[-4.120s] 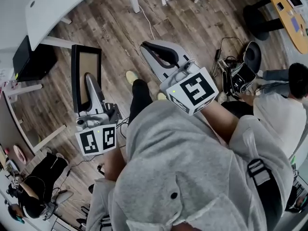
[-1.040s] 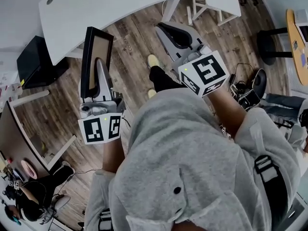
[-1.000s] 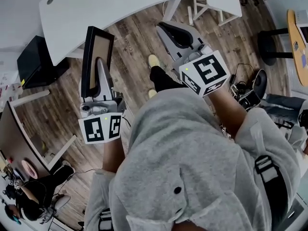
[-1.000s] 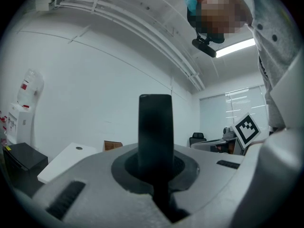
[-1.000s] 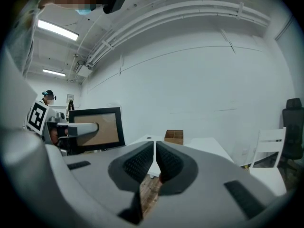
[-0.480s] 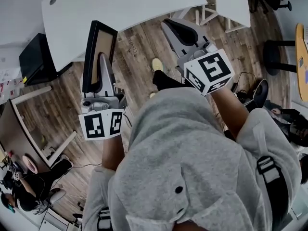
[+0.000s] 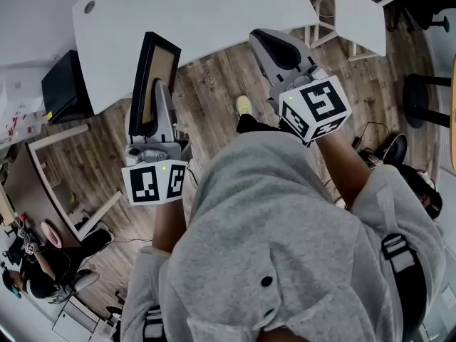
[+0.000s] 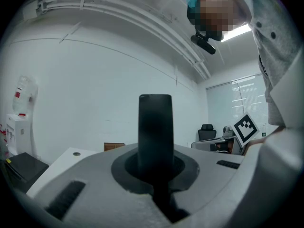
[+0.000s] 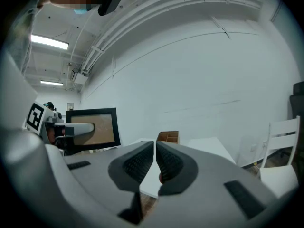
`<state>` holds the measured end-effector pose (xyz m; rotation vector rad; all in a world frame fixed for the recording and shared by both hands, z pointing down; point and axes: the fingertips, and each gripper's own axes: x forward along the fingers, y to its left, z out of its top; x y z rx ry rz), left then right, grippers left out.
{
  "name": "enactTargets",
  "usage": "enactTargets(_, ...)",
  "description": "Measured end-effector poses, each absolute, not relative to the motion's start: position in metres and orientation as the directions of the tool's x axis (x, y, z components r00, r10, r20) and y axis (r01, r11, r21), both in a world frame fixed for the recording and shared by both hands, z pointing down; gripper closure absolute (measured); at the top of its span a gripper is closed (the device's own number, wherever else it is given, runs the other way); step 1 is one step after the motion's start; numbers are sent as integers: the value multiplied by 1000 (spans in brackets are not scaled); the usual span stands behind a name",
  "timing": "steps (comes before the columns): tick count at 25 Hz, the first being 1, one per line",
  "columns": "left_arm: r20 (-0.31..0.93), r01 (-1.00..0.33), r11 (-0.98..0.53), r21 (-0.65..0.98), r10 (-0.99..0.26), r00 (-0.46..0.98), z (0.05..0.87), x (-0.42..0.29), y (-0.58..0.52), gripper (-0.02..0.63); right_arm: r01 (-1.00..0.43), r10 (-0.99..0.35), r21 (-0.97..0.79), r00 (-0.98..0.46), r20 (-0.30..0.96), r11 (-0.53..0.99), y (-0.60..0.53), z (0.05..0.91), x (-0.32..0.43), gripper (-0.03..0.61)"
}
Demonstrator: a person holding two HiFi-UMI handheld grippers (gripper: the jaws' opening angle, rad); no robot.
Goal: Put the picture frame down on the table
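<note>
The left gripper (image 7: 159, 90) is squeezed tight on one side of the picture frame (image 7: 153, 70) and holds it standing up. The frame is just at the near edge of the white table (image 7: 214, 9), not yet set down on it. The right gripper (image 7: 273, 43) is closed with nothing in it. The frame could bump the table's near edge if it comes in too low. It could also tip and fall to the floor (image 7: 214, 84) when let go, because it stands on a thin side. A second ago the frame was further back over the floor; now the table is much closer.
</note>
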<state>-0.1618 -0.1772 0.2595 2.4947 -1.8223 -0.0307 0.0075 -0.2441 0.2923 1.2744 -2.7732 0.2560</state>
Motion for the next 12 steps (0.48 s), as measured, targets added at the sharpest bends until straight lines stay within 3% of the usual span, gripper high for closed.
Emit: enactTargets(12,40,-961,-276,16,-960,276,262,-146,-226,588,-744,-743,-190,-663,88,641,-299,304,26,543)
